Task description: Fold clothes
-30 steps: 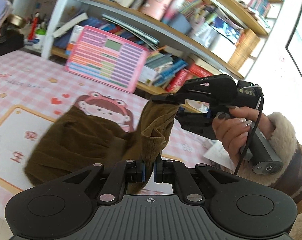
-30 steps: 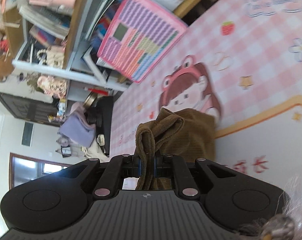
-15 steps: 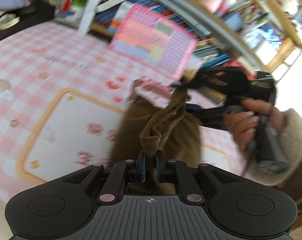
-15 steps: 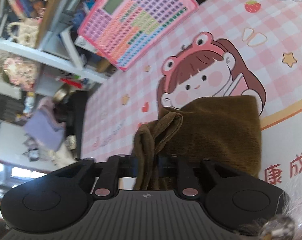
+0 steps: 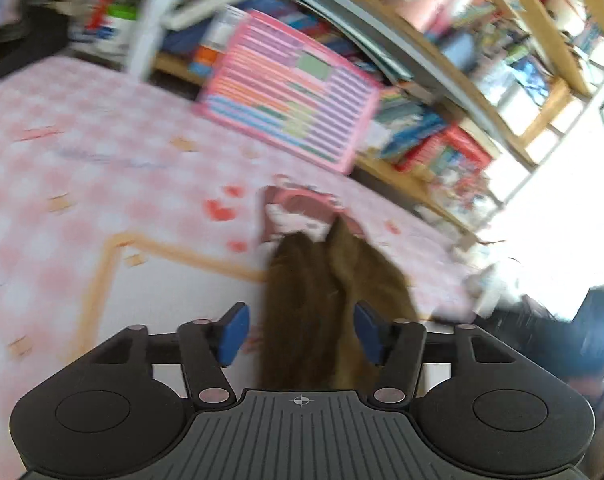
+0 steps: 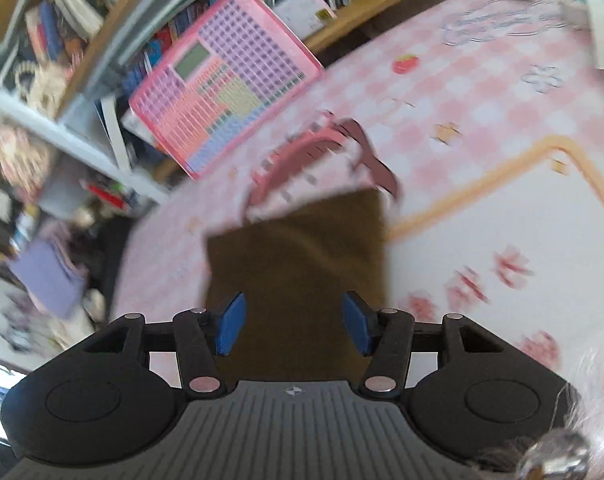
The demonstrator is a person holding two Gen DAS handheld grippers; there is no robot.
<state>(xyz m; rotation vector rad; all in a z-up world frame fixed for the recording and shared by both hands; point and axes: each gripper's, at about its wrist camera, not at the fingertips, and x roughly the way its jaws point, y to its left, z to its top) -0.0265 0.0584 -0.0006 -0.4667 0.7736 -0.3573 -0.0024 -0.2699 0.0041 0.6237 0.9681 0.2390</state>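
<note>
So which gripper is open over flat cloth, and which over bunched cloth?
The right gripper is open over the flat, square-edged part of the brown garment. The left gripper is open over a bunched, ridged part.

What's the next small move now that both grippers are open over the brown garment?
Probably draw both grippers back and check the fold. The left gripper and right gripper are both open, and the brown garment lies folded on the pink checked mat, square-edged in the right wrist view. Blur hides fine wrinkles.

i see the brown corduroy garment [image 6: 302, 256] lying folded on the pink checked mat, at 12 o'clock.
</note>
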